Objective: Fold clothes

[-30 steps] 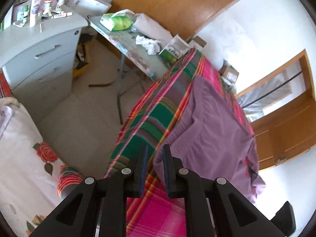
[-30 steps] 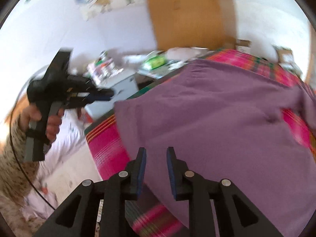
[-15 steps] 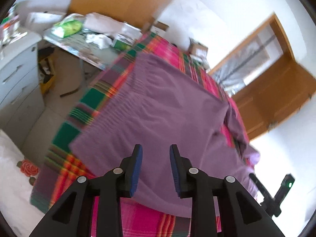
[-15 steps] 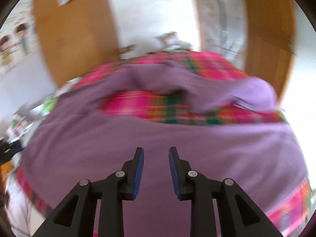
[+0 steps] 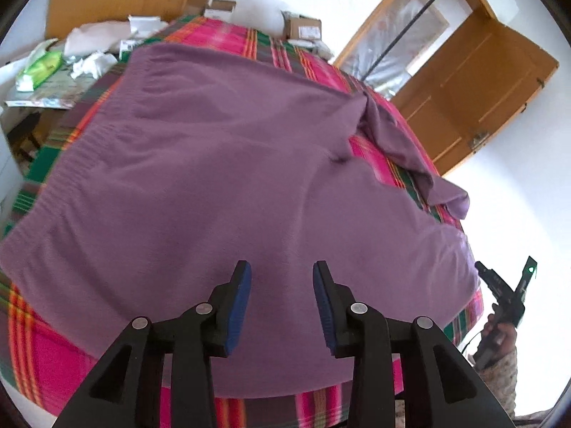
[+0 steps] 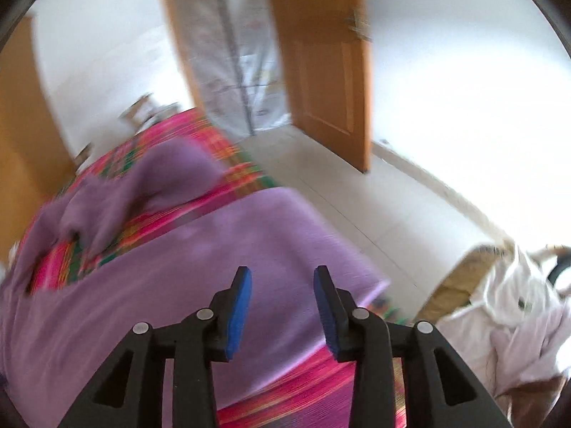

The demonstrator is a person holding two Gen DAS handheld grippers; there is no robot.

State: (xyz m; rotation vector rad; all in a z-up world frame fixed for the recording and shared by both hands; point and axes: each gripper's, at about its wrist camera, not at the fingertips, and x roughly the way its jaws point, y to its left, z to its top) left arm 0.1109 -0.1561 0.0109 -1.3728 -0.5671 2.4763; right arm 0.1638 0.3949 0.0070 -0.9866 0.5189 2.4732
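Note:
A purple sweater (image 5: 221, 164) lies spread flat on a pink, green and orange plaid blanket (image 5: 53, 356) over a table. One sleeve (image 5: 399, 142) is crumpled at the far right. My left gripper (image 5: 282, 299) hovers above the sweater's near part, its jaws opening, with nothing between the blue pads. In the right wrist view the sweater (image 6: 200, 271) fills the lower left, its sleeve (image 6: 164, 167) bunched farther back. My right gripper (image 6: 282, 299) hangs over the sweater's right corner, jaws opening and empty. The hand holding the right gripper (image 5: 506, 296) shows at the left wrist view's right edge.
A side table (image 5: 46, 82) with a green pack, papers and tissues stands at the far left. Cardboard boxes (image 5: 303, 28) sit beyond the blanket. A wooden door (image 6: 321, 67) stands ajar over a tiled floor (image 6: 374, 207). White cloth (image 6: 517, 314) is heaped at the right.
Both grippers swung over the sweater and their jaws widened. The left view turned from the blanket's edge onto the sweater's body. The right view swept across to the sweater's right corner and the door.

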